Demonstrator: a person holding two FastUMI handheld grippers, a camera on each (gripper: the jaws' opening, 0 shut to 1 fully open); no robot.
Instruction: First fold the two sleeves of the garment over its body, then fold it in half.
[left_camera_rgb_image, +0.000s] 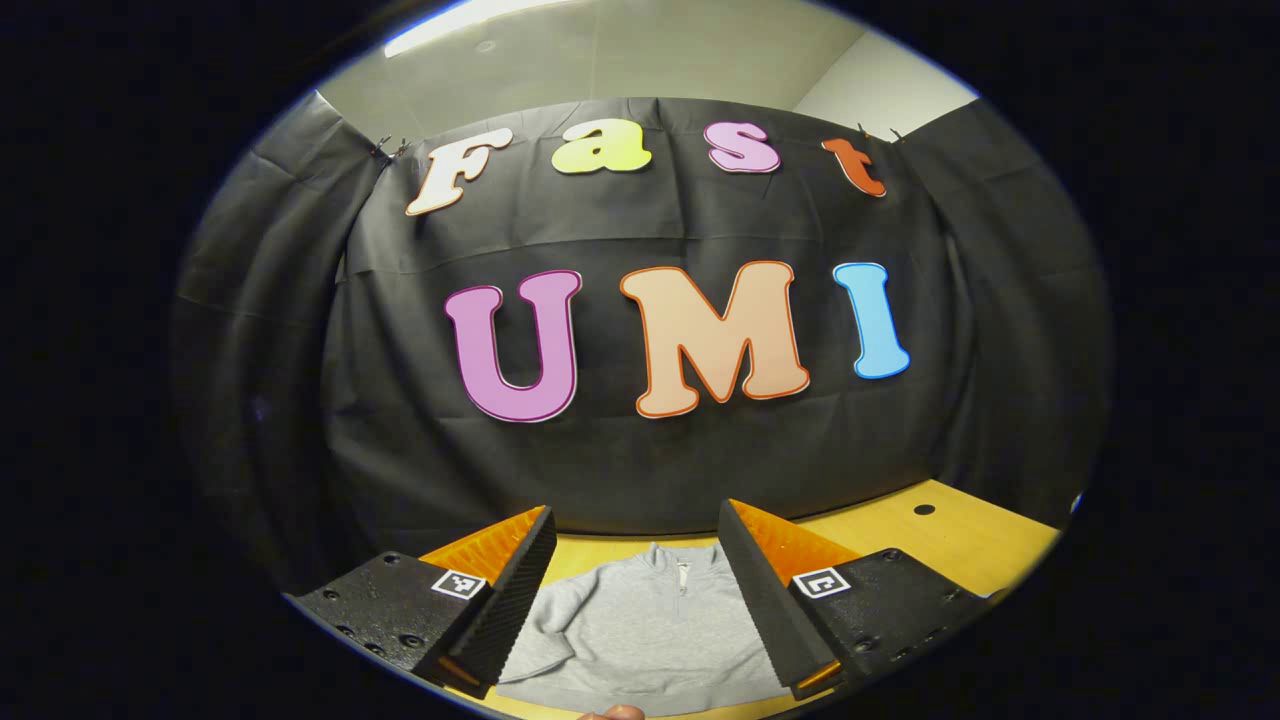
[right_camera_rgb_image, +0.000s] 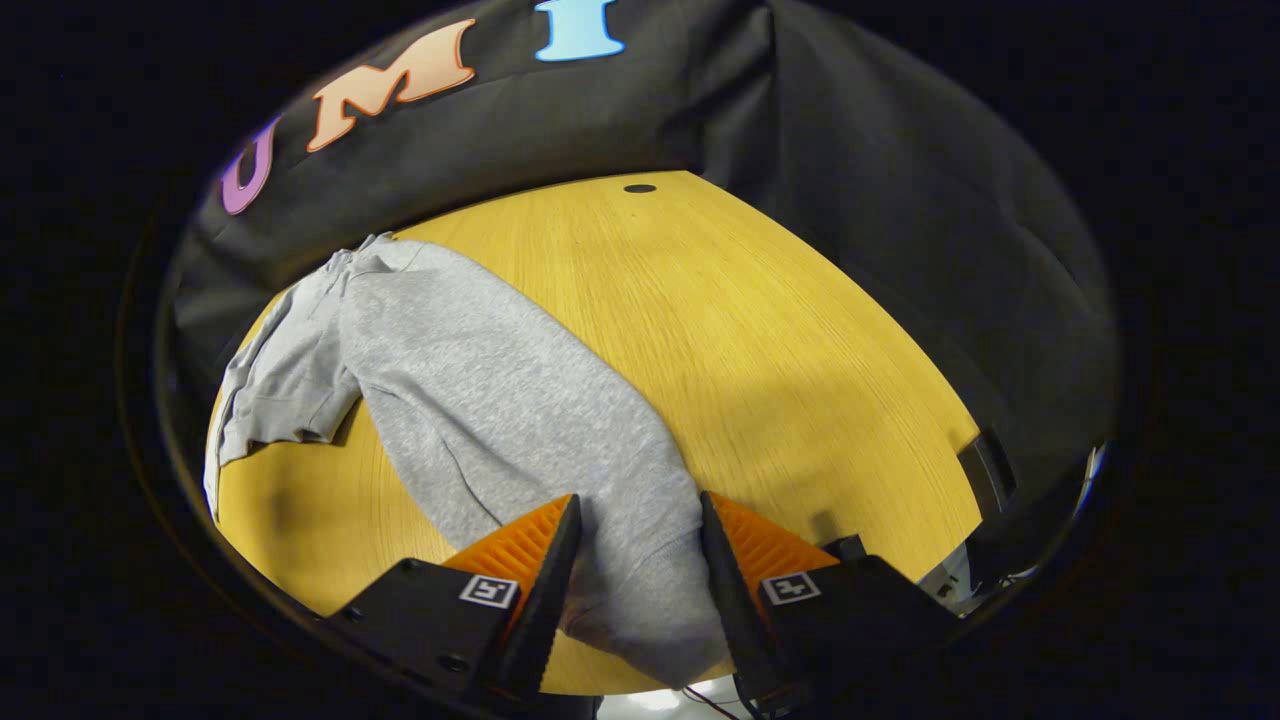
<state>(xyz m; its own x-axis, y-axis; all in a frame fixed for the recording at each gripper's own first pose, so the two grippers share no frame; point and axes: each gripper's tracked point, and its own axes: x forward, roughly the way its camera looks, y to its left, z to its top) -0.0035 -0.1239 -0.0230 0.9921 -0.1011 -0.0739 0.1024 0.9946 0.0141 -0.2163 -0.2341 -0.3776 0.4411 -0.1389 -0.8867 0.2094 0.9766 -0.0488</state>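
On the wooden table (right_camera_rgb_image: 800, 330) lies a grey garment (right_camera_rgb_image: 500, 400) (sleeve between the right tongs (right_camera_rgb_image: 640, 525)), both tongs spread.

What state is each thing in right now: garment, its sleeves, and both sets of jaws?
Grey sweatshirt: lying flat on the wooden table, collar zipper up, not yet folded in half.
Sleeve: stretched out along the table, unfolded, its cuff end between the right gripper's jaws.
Right gripper: jaws open, straddling the sleeve.
Left gripper: jaws open, above the sweatshirt, holding nothing.
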